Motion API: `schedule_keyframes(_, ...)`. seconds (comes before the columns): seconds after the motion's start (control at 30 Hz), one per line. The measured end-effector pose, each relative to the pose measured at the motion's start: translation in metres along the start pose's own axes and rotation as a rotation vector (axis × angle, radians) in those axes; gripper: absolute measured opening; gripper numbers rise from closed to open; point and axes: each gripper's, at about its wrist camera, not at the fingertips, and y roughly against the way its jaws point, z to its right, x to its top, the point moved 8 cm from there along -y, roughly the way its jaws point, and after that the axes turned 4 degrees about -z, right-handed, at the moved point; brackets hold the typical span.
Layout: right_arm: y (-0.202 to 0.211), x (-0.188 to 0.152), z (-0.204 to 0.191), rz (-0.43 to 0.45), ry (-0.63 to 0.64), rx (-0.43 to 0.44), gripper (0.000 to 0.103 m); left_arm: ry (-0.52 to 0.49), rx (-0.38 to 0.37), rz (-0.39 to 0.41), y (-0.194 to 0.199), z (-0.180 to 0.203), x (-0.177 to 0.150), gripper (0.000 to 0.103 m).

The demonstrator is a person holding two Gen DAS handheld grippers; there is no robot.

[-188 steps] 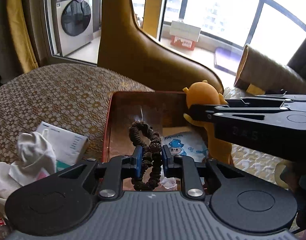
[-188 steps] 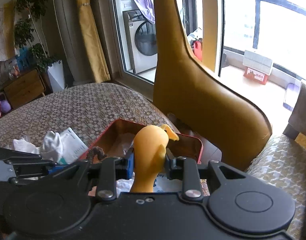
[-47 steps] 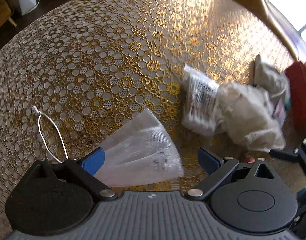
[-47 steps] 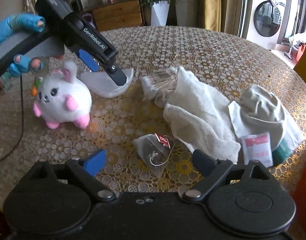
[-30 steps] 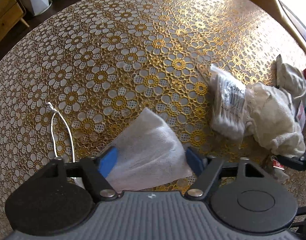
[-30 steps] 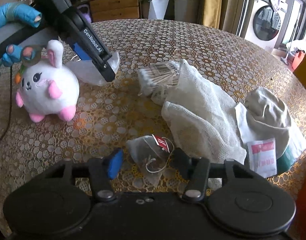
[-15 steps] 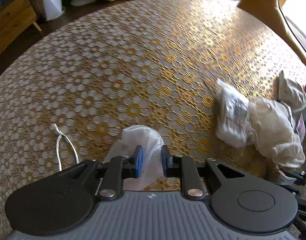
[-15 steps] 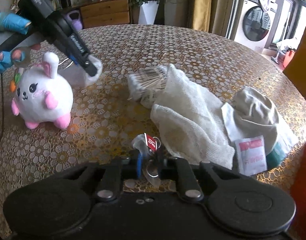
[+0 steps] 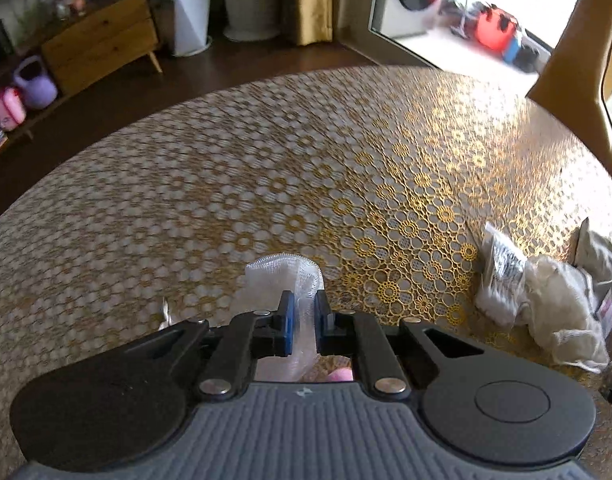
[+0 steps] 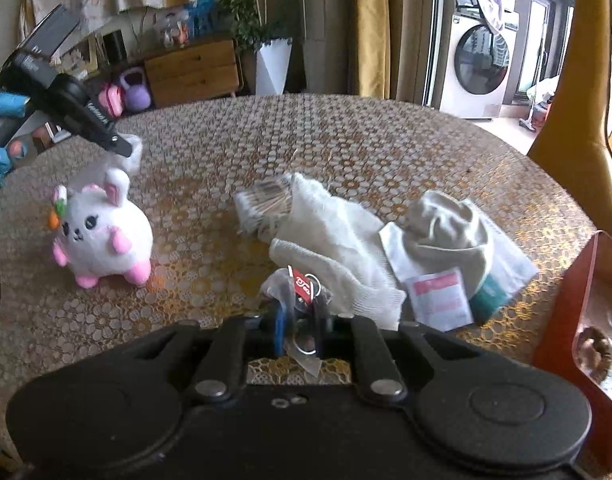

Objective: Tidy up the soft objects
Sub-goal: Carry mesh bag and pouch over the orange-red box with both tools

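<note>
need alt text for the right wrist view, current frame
The right gripper is shut on a clear tea bag packet with a red tag above a round table with a gold lace cloth. Beyond lie white cloths and a white bunny plush; the left gripper holds a white mesh pouch.

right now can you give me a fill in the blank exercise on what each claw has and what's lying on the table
The left claw is shut on a white ____ pouch.
The plastic packet in the right claw has a small ____ tag.
The plush bunny has white fur and ____ feet.
A bag of cotton swabs lies partly under a white ____.

Missing words: mesh; red; pink; cloth
</note>
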Motion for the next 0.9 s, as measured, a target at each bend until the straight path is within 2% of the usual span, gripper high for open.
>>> schedule_keyframes(0.23,0.041,-0.001,0.004,0.044,-0.014,0.01,0.012,-0.007,-0.012,0.057,0.062,0.003,-0.01,0.01)
schedule_keyframes(0.47,0.088,-0.008,0.006,0.103,-0.016,0.012,0.012,-0.059,-0.06,0.118,0.116,0.039,-0.025,0.01)
schedule_keyframes(0.7,0.131,-0.017,0.02,0.161,-0.037,-0.001,0.012,-0.135,-0.14,0.165,0.155,0.105,-0.04,0.01)
schedule_keyframes(0.9,0.162,-0.027,0.041,0.203,-0.064,-0.025,0.012,-0.236,-0.215,0.16,0.164,0.178,-0.061,0.01)
